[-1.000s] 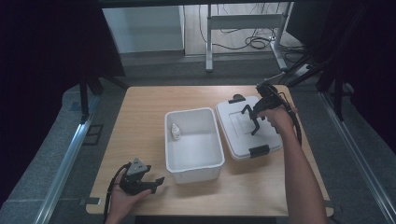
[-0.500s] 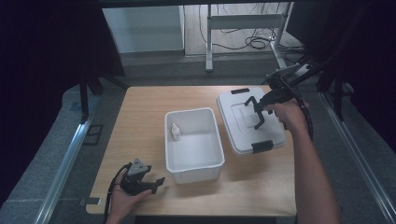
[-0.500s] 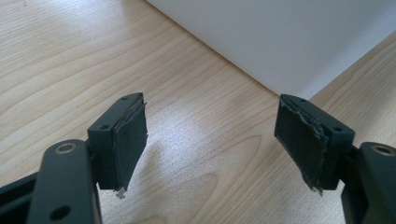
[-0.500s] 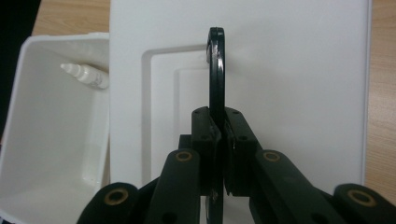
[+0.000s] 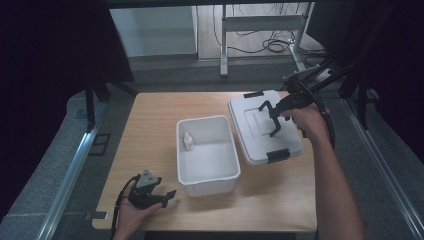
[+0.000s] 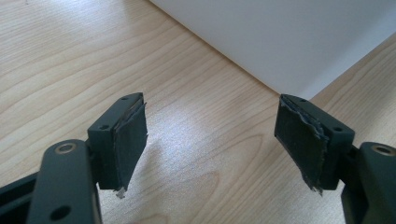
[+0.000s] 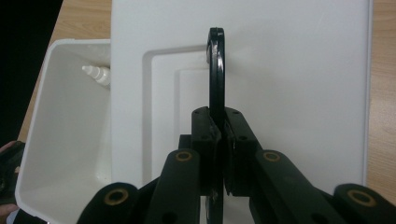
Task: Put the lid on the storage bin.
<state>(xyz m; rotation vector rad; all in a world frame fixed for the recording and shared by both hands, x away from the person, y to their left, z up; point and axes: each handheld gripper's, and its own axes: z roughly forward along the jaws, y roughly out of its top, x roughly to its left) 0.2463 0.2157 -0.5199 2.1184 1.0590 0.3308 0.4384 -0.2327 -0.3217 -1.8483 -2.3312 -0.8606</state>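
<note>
1. Lying on the right part of the wooden table, the white lid runs its long axis from the near edge toward the far edge, slightly skewed, with a black latch at its near end and another at its far end.
2. Clenched on the lid's black handle, the right gripper has the raised handle edge-on between its jaws; in the high view the right gripper sits over the middle of the lid, held by the right hand.
3. Just left of the lid stands the open white bin, its long axis also running near to far, close beside the lid's left edge.
4. Inside the bin, a small white bottle stands near the left wall; the right gripper view shows it tipped against the wall, nozzle visible.
5. The left gripper rests near the table's front left corner, jaws spread wide with nothing between them.
6. Its own view shows bare wood between worn pads and the bin's white wall just ahead.
</note>
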